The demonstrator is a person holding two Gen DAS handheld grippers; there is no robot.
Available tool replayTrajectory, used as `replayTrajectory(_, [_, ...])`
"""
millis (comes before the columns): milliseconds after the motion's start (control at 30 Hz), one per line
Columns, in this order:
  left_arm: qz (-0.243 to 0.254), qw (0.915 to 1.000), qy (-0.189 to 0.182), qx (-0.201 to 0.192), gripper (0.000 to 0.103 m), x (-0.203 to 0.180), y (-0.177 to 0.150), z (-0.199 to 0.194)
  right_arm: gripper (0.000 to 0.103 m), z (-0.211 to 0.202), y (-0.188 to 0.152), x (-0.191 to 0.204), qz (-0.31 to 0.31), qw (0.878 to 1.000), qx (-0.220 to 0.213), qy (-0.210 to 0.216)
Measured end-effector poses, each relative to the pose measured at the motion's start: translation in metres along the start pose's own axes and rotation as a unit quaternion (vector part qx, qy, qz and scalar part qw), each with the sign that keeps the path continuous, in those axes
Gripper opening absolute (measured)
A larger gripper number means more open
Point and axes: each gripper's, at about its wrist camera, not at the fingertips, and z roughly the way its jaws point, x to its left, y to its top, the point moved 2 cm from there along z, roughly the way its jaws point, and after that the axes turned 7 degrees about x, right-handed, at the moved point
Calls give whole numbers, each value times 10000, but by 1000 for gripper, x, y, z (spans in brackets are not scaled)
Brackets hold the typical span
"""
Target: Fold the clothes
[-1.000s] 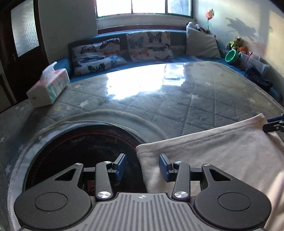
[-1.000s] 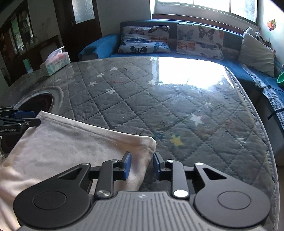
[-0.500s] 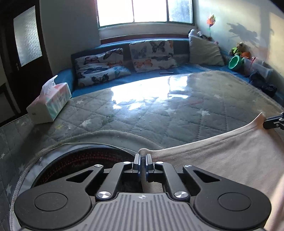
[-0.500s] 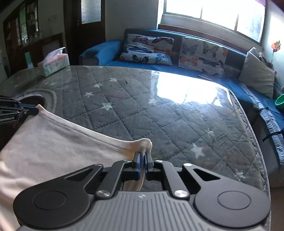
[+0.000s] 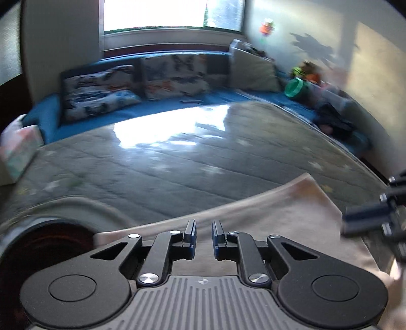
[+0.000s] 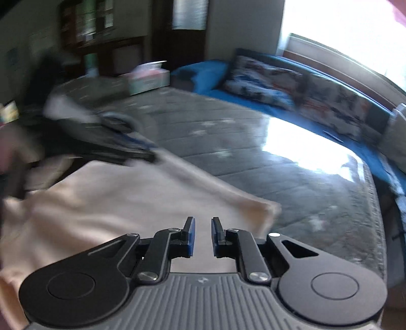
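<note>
The left gripper [image 5: 203, 234] has its two fingers a little way apart, with a narrow gap and nothing between them. The right gripper [image 6: 203, 232] looks the same: a small gap, and nothing held. Both hang just above the cream cloth [image 5: 279, 218], which shows in the gaps.

The cream cloth lies on the near part of the grey quilted table [image 5: 177, 167]. Its far edge runs across in front of both grippers, and one corner sticks out past the right gripper's fingers. In the left view, the right gripper shows at the cloth's right edge, blurry. In the right view, the left gripper is a dark blur at the cloth's far left.

Left of the cloth, a dark round hole [image 5: 48, 243] sits in the table. Farther off on that side stands a tissue box [image 5: 17, 152]. Beyond the table is a blue sofa [image 5: 223, 101] with butterfly pillows [image 5: 175, 73], under a bright window [image 5: 172, 12].
</note>
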Motion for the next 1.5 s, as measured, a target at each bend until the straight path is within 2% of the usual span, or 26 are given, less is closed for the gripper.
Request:
replayTrajectory(267, [241, 9971, -690, 195, 15, -36, 5, 21, 12, -4, -20, 73, -667, 9923, 166, 1032])
replayTrajectory(433, [312, 9969, -699, 156, 15, -35, 4, 23, 12, 4, -36, 102, -882, 9855, 371, 1405])
replayTrajectory(667, [322, 9971, -674, 118, 15, -36, 4, 25, 14, -23, -66, 144, -1578, 9663, 478, 1978])
replayTrajectory(800, [379, 9972, -643, 99, 15, -38, 3, 25, 18, -35, -71, 156, -1695, 9588, 505, 2221])
replayTrajectory(833, [388, 9972, -636, 108, 15, -39, 4, 25, 24, -39, -70, 156, -1752, 9585, 449, 2204])
replayTrajectory(867, [389, 9972, -631, 120, 15, -39, 4, 25, 34, -44, -69, 156, -1823, 9593, 370, 2124])
replayTrajectory(933, [393, 9972, -625, 133, 15, -39, 5, 25, 46, -49, -69, 157, -1950, 9599, 296, 1992])
replayTrajectory(1000, [386, 9972, -629, 128, 15, -39, 4, 25, 46, -52, -69, 158, -2075, 9597, 266, 1876])
replayTrajectory(1100, [368, 9973, -625, 133, 15, -40, 3, 26, 44, -47, -72, 159, -2171, 9623, 255, 1621])
replayTrajectory(1167, [377, 9973, -619, 131, 15, -40, 3, 26, 38, -45, -71, 156, -2109, 9640, 245, 1602])
replayTrajectory(1367, [378, 9972, -636, 130, 15, -39, 4, 26, 34, -41, -77, 150, -2249, 9628, 395, 1448])
replayTrajectory(1400, [379, 9972, -639, 123, 15, -39, 4, 26, 31, -41, -78, 150, -2282, 9623, 406, 1423])
replayTrajectory(1500, [379, 9971, -648, 123, 15, -39, 4, 26, 15, -39, -78, 148, -2294, 9635, 351, 1333])
